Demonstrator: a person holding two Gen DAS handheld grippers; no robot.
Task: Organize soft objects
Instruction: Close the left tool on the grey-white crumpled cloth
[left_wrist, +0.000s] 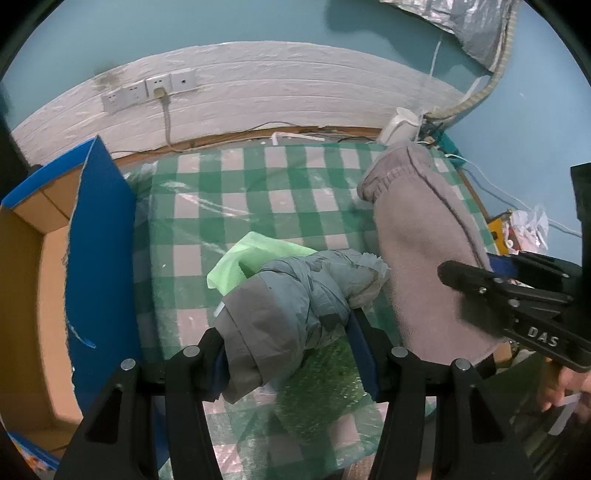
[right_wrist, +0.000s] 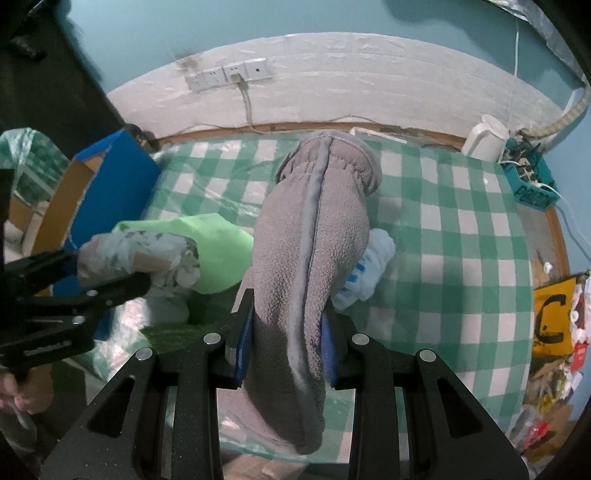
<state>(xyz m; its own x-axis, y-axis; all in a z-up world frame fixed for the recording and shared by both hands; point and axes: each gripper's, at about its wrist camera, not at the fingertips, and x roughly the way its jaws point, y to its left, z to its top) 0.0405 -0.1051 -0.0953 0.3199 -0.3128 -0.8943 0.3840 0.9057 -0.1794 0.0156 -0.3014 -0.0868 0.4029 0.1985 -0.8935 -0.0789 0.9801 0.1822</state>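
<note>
1. Left gripper (left_wrist: 288, 354): jaws clamp grey bundle (left_wrist: 288, 310), lifted off the desk (left_wrist: 295, 192), likely bound for the box (left_wrist: 33, 295).
2. Right gripper (right_wrist: 288, 347): jaws pinch fleece slipper (right_wrist: 314, 229), held above the desk.

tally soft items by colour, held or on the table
Grey: 2 (fleece piece in right claw; taped bundle in left claw)
Green: 1 (cloth on table)
White/blue: 1 (crumpled item on table)
Total: 4
</note>
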